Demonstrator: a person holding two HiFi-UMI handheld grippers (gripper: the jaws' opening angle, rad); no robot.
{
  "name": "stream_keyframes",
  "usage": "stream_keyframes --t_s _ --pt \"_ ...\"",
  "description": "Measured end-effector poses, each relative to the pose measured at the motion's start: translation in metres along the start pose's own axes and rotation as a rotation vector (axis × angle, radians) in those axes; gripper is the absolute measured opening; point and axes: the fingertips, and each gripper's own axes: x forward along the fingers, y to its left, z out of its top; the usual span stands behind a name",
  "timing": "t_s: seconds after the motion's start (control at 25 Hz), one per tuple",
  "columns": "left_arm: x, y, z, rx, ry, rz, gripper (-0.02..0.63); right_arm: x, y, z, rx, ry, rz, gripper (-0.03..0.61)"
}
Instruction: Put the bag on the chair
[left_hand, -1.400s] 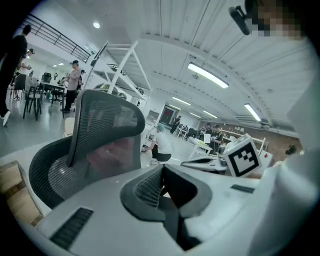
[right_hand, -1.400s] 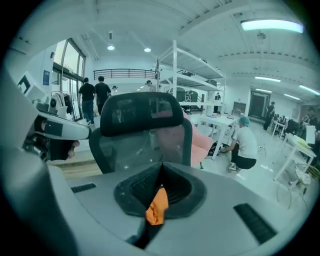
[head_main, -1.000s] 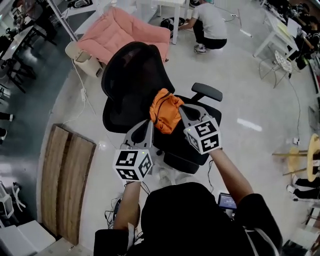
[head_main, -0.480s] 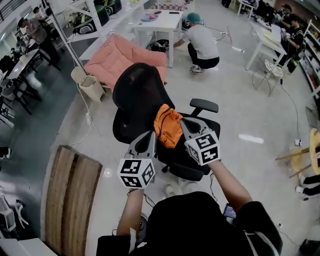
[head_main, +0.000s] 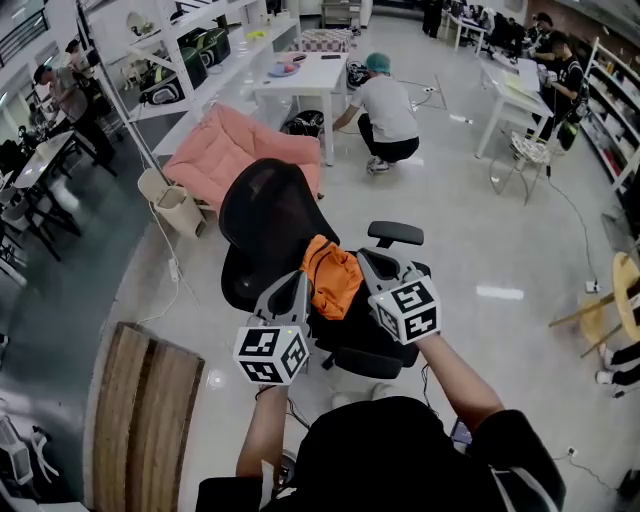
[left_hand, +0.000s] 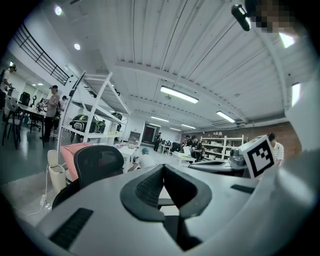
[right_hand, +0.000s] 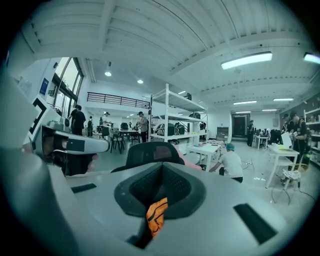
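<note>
No words, brand names or numbers can be read anywhere in these views. The only printed marks are black-and-white square markers on the left cube (head_main: 270, 353) of the left gripper (head_main: 296, 280) and the right cube (head_main: 407, 310) of the right gripper (head_main: 366, 257): coded patterns, not letters

The crumpled orange bag (head_main: 333, 278) hangs pinched in the right hand-held gripper (head_main: 364, 258), over the seat of the black mesh-backed chair (head_main: 268, 215), which stands upright.
</note>
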Motion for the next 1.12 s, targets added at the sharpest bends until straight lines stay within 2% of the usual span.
stream_keyframes --t_s 0.32,0.52,0.8,1.12 --pt "0.019 -0.034 0.015 0.029 -0.021 0.001 0.012 -0.024 -0.022 0.012 0.029 -0.043 0.027 0.000" --pt "0.029 -0.060 0.017 0.003 -0.025 -0.010 0.012 -0.043 -0.039 0.018 0.027 -0.052 0.049 0.000" --pt "0.036 -0.100 0.016 0.017 -0.017 -0.031 0.012 -0.071 -0.058 0.022 0.030 -0.066 0.062 0.000" --pt "0.044 -0.120 0.013 0.002 -0.013 -0.034 0.012 -0.092 -0.078 0.021 0.088 -0.076 0.070 0.000"
